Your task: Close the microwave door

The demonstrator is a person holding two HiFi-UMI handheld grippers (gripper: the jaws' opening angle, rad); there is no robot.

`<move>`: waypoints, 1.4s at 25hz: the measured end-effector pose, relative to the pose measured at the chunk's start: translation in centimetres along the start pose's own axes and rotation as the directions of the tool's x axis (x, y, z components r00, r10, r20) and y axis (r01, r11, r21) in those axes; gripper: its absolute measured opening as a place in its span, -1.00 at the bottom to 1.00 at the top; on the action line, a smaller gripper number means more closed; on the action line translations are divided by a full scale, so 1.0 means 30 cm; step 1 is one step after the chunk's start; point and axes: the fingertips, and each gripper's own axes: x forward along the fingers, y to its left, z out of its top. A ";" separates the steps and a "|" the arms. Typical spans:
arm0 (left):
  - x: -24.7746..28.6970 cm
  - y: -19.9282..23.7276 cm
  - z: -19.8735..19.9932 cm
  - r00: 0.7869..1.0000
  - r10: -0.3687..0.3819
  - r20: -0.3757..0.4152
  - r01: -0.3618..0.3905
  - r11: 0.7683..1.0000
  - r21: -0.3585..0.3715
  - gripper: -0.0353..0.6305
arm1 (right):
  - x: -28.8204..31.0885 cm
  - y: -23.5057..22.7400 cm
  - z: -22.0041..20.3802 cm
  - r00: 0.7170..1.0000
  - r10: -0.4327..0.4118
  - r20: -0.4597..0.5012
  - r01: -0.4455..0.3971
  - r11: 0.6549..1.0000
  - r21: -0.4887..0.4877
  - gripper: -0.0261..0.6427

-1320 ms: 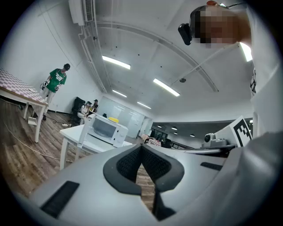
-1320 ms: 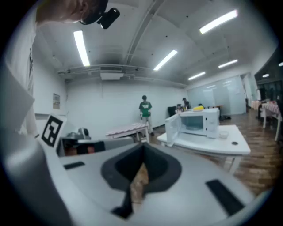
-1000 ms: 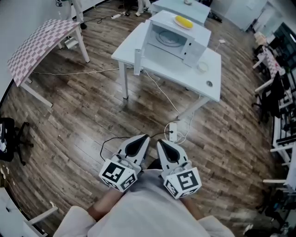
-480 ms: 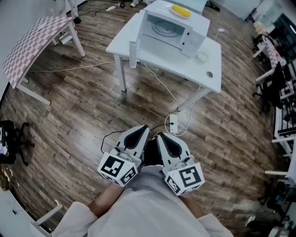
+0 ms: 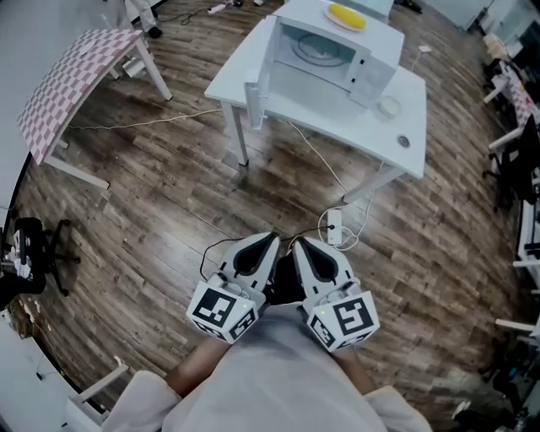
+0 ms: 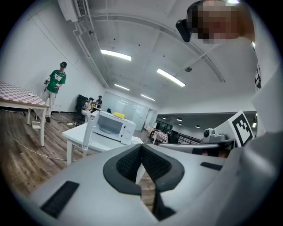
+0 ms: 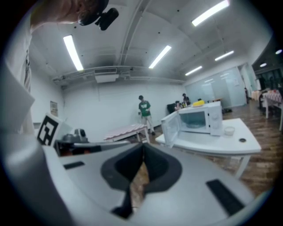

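Note:
A white microwave (image 5: 337,52) stands on a white table (image 5: 337,114) far ahead, and its door (image 5: 257,89) is swung wide open to the left. A yellow object (image 5: 346,14) lies on top of it. The microwave (image 6: 112,127) also shows in the left gripper view, and in the right gripper view the microwave (image 7: 201,120) shows its door (image 7: 171,128) hanging open. Both grippers are held close to my body, far from the table. My left gripper (image 5: 268,240) is shut and empty. My right gripper (image 5: 299,244) is shut and empty too.
A checkered table (image 5: 72,76) stands at the left. Cables and a power strip (image 5: 333,226) lie on the wooden floor between me and the white table. A small bowl (image 5: 389,107) sits on the table right of the microwave. A person in green (image 6: 55,84) stands far off.
The view has shifted a little, so the table and microwave sit slightly further right in the frame. Both grippers stay shut against my body.

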 end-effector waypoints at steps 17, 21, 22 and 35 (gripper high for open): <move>0.386 0.116 0.042 0.998 -0.008 -0.063 0.007 1.000 -0.024 -0.83 | 0.237 -0.313 0.098 0.997 0.060 -0.045 -0.060 0.998 0.015 -0.85; 0.460 0.127 0.067 0.998 0.006 -0.063 -0.006 1.000 -0.004 -0.83 | 0.261 -0.393 0.139 0.997 0.073 -0.032 -0.072 0.997 0.018 -0.85; 0.477 0.126 0.072 0.998 0.010 -0.064 -0.010 1.000 0.000 -0.83 | 0.265 -0.413 0.149 0.997 0.075 -0.027 -0.074 0.997 0.022 -0.85; 0.575 0.139 0.142 0.996 0.089 -0.016 -0.089 0.995 0.036 -0.83 | 0.301 -0.498 0.214 0.988 0.155 0.016 -0.155 0.988 0.019 -0.85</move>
